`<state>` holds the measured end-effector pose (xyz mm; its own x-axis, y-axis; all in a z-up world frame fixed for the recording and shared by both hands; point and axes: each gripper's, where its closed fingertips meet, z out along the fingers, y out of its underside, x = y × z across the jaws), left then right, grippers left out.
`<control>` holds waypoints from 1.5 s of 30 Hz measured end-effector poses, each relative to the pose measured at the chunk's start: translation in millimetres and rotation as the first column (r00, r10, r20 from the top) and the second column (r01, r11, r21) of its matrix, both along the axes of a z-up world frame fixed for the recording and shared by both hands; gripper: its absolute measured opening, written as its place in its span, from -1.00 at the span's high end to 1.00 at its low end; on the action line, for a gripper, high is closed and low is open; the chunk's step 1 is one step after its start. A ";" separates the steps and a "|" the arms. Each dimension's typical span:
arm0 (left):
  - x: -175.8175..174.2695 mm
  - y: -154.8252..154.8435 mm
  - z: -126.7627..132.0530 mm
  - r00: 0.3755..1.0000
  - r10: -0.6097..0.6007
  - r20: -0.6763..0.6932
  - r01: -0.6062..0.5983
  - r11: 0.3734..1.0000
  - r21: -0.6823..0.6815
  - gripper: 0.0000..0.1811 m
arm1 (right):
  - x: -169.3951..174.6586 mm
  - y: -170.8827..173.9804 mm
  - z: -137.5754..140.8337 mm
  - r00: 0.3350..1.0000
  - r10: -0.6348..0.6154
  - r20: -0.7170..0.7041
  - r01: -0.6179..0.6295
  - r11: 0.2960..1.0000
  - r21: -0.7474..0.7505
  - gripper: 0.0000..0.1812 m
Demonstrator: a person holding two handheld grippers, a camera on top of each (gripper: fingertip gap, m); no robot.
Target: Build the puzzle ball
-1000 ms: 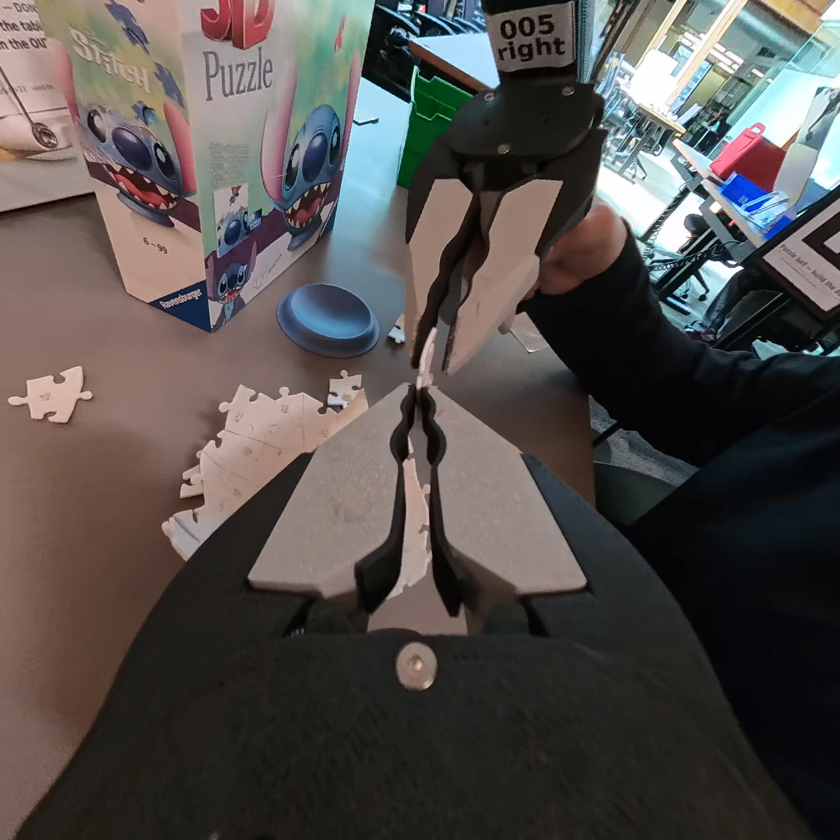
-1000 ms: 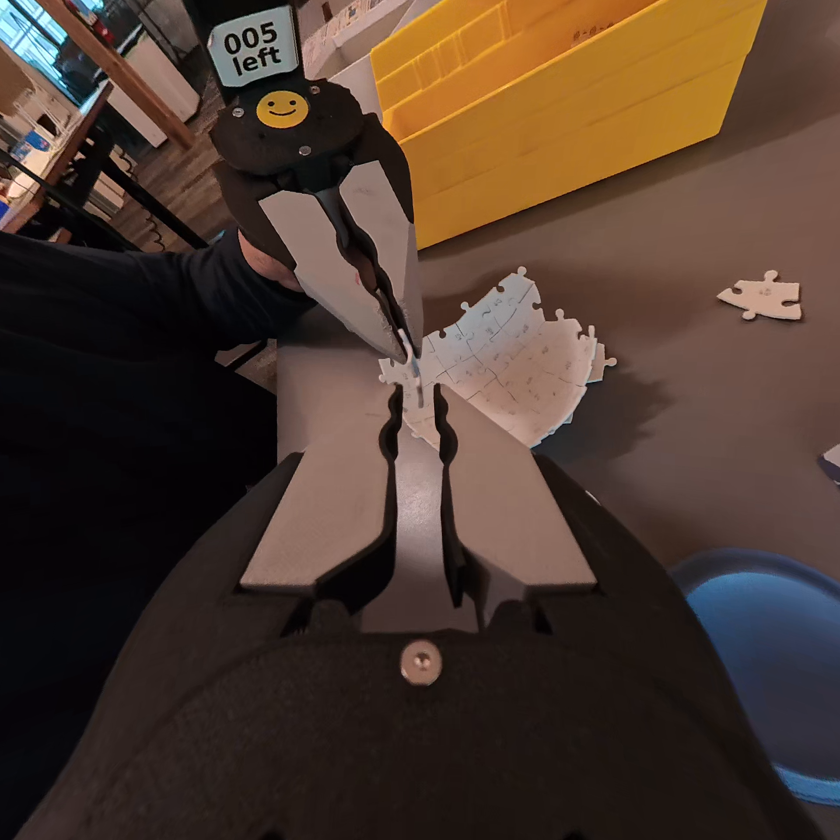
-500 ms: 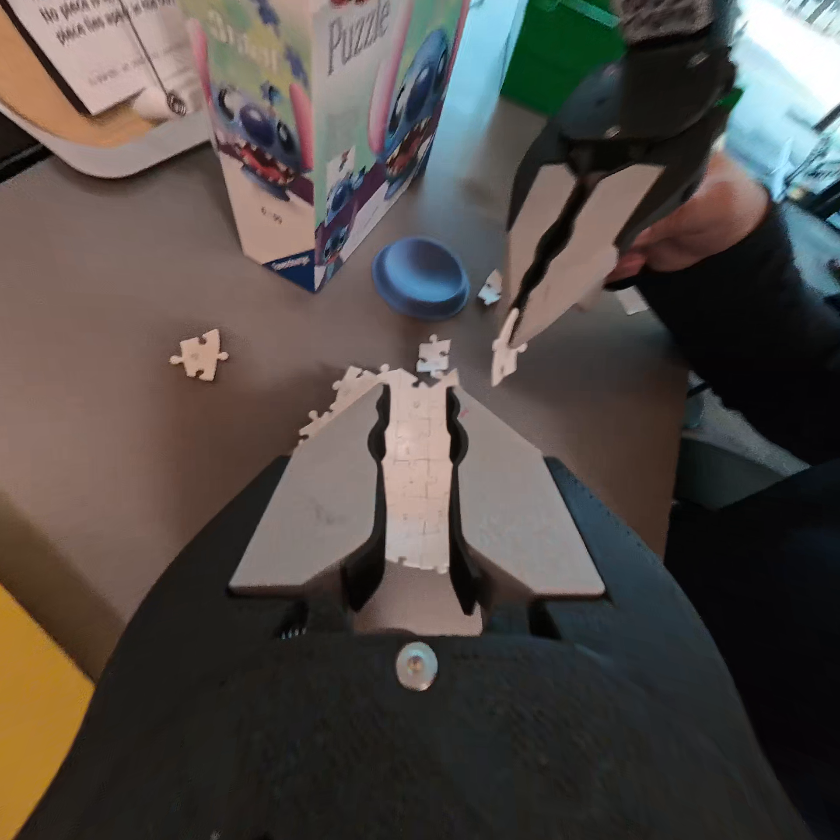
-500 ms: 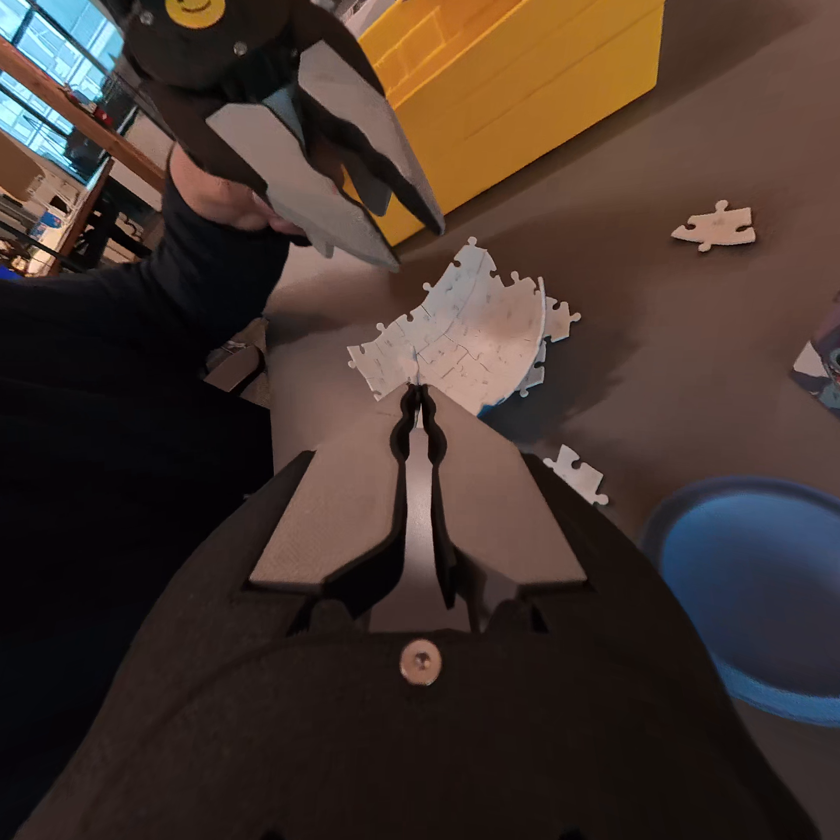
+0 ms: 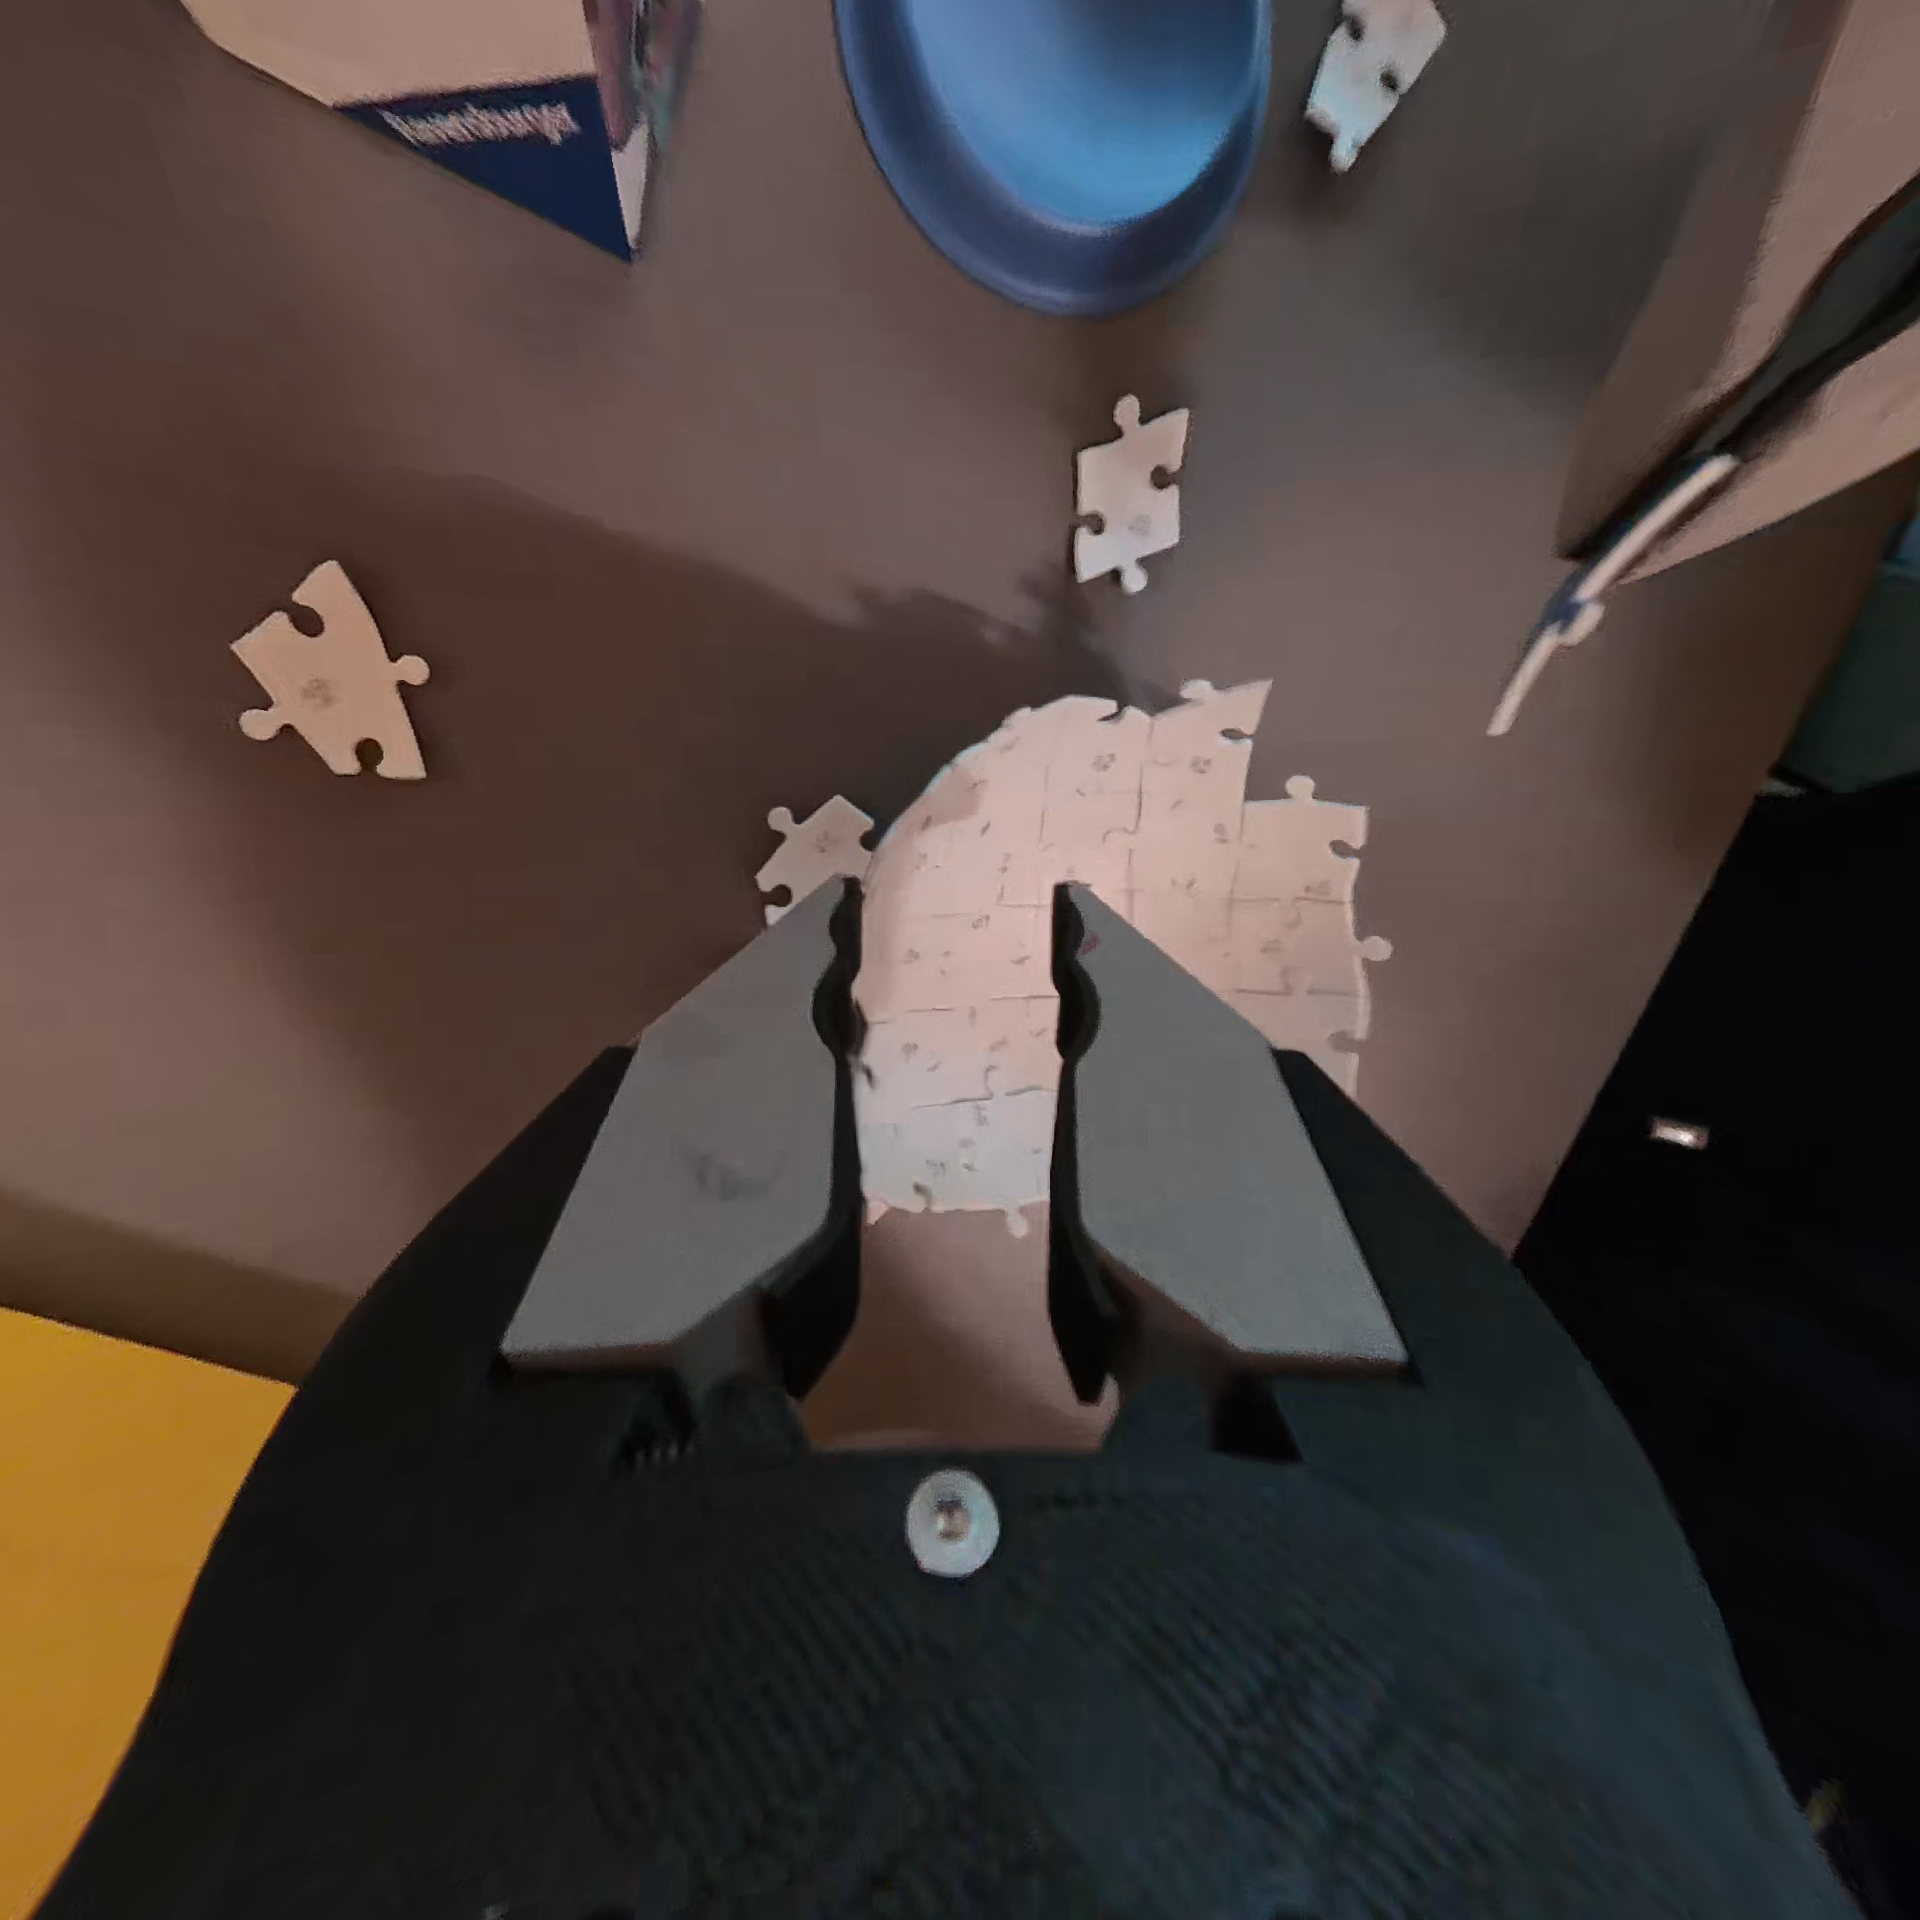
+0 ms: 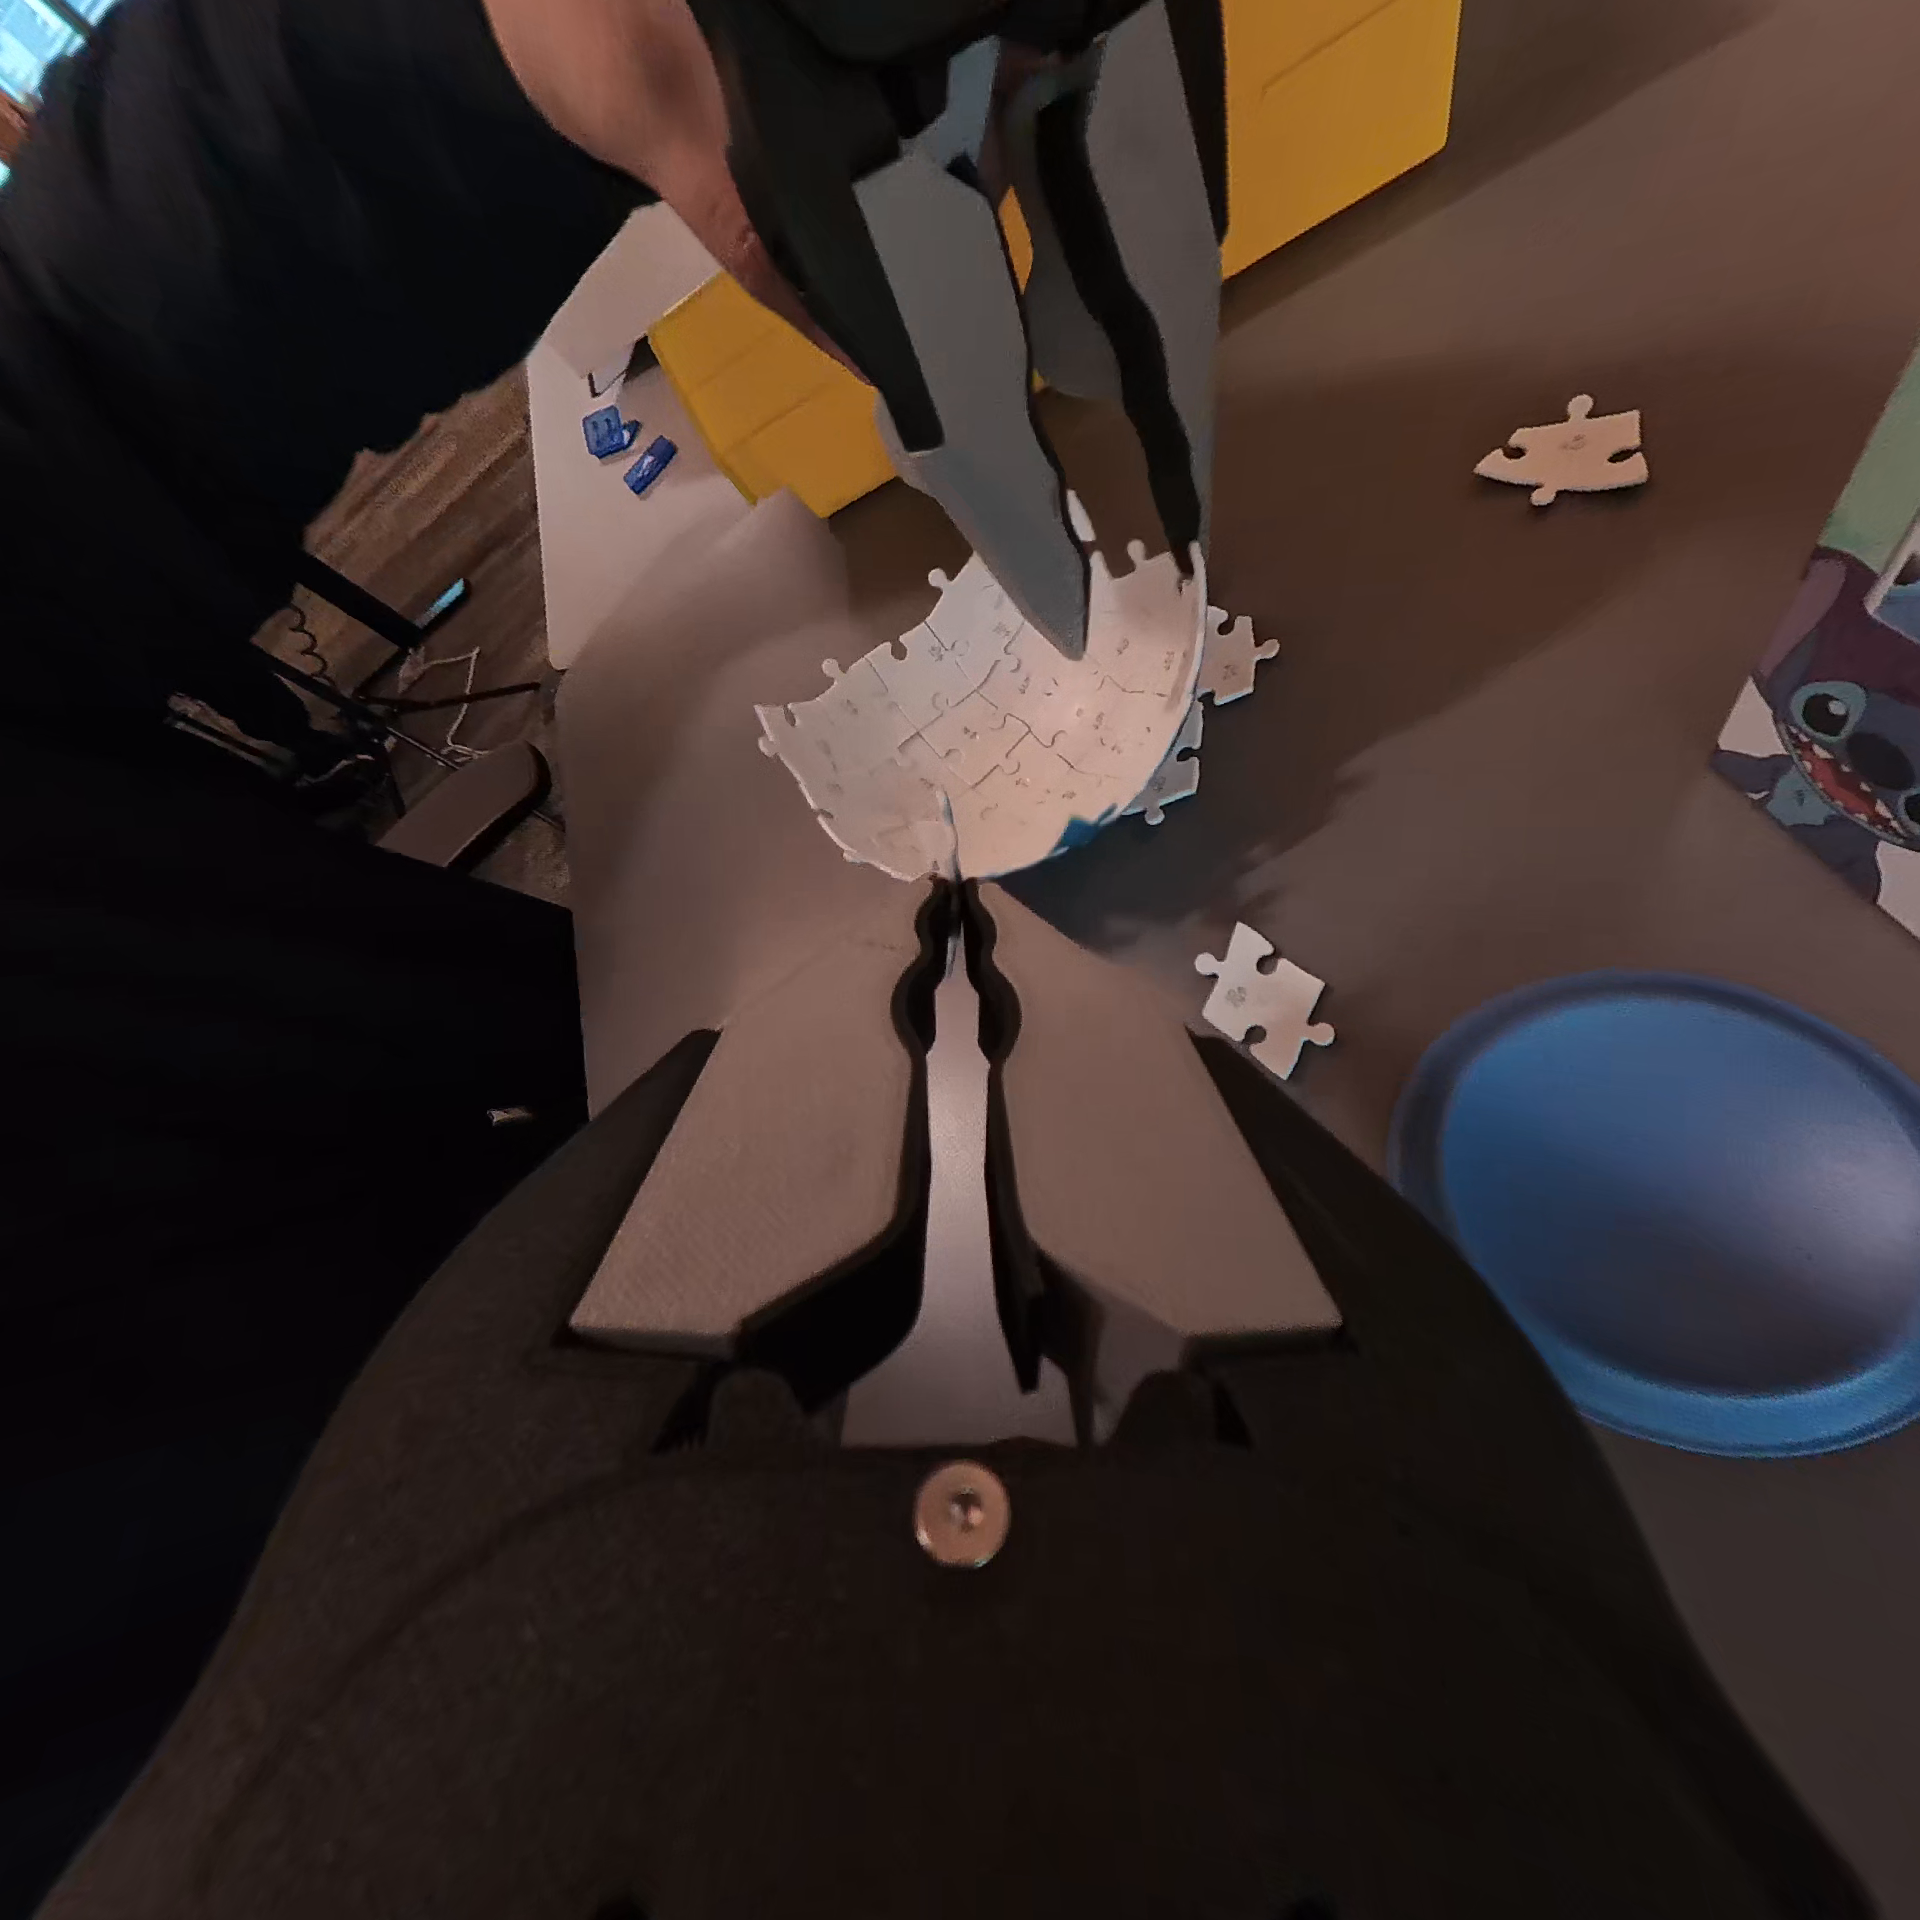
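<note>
Table (image 5: 312, 395): dark brown-grey top, carries everything below

Yellow bin (image 6: 1340, 135): beyond the left gripper in the right wrist view; only a corner shows in the left wrist view, low left

Puzzle box (image 6: 1839, 748): far right of the right claw, cut off by the frame edge; in the left wrist view only its lower corner shows, top left

Blue dish (image 5: 1049, 135): well ahead of the left claw, top cut off. In the right wrist view it sits just right of the right claw, partly out of frame

Part-built puzzle ball shell (image 5: 1122, 914): curved white section, hollow side up, on the table directly under and ahead of the left gripper (image 5: 951, 894). Left gripper jaws set wide apart, nothing between them; shell seen through the gap. Right wrist view: left fingertips (image 6: 1070, 623) reach down into the shell's far rim; actual contact can't be confirmed

Right gripper (image 6: 954, 894): jaws nearly closed, pinching a thin white puzzle piece (image 6: 948, 831) edge-on at the tips. Piece sits at the shell's near rim; touching or just short, can't tell. Left wrist view shows this gripper only at upper right, blurred, piece hanging below its tips

Loose pieces: one (image 5: 1130, 499) ahead of the left claw between shell & dish; one (image 5: 332, 681) well left; one (image 5: 816, 847) touching the shell's left edge; one (image 5: 1366, 68) beside the dish, cut off

Left wrist view blurred overall; printing on pieces unreadable
</note>
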<state>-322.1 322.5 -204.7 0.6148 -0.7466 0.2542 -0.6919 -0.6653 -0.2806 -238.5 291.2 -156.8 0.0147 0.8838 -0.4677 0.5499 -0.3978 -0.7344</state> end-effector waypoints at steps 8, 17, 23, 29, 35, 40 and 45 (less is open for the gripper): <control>-0.2 -4.6 -20.6 0.995 -0.092 -0.044 0.085 0.987 -0.133 0.98 | 0.2 3.2 -11.8 0.999 0.008 0.044 -0.007 1.000 -0.022 1.00; 3.9 -9.2 -32.8 0.995 -0.079 -0.055 0.067 0.979 -0.195 0.93 | -5.3 -2.0 -17.3 0.998 0.032 0.059 -0.031 0.999 -0.016 1.00; 11.9 -14.8 -35.7 0.999 0.002 -0.033 -0.011 0.961 -0.278 0.92 | -20.1 -1.6 -14.7 0.996 0.045 0.078 -0.047 0.998 0.029 1.00; 11.2 -9.9 -31.8 0.999 0.050 -0.022 -0.054 0.968 -0.244 0.88 | -32.1 2.9 -43.7 0.968 0.062 0.241 -0.077 0.996 0.052 1.00; 10.5 -6.7 -16.0 0.996 0.078 0.039 -0.069 0.978 -0.194 0.73 | -37.5 8.7 -57.0 0.938 0.065 0.340 -0.099 0.992 0.084 1.00; 10.6 3.4 8.2 0.994 0.069 0.088 -0.065 0.997 -0.045 0.71 | -41.0 11.5 -68.7 0.922 0.064 0.383 -0.105 0.991 0.087 1.00; 22.1 -10.0 34.4 0.988 -0.056 0.143 0.043 0.995 0.095 0.80 | -42.2 11.7 -75.7 0.916 0.072 0.394 -0.105 0.992 0.063 1.00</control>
<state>-300.1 312.5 -170.4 0.5380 -0.7994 0.2673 -0.6710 -0.5981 -0.4382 -280.7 302.9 -232.5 0.1014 0.9246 -0.3672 0.8295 -0.2824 -0.4820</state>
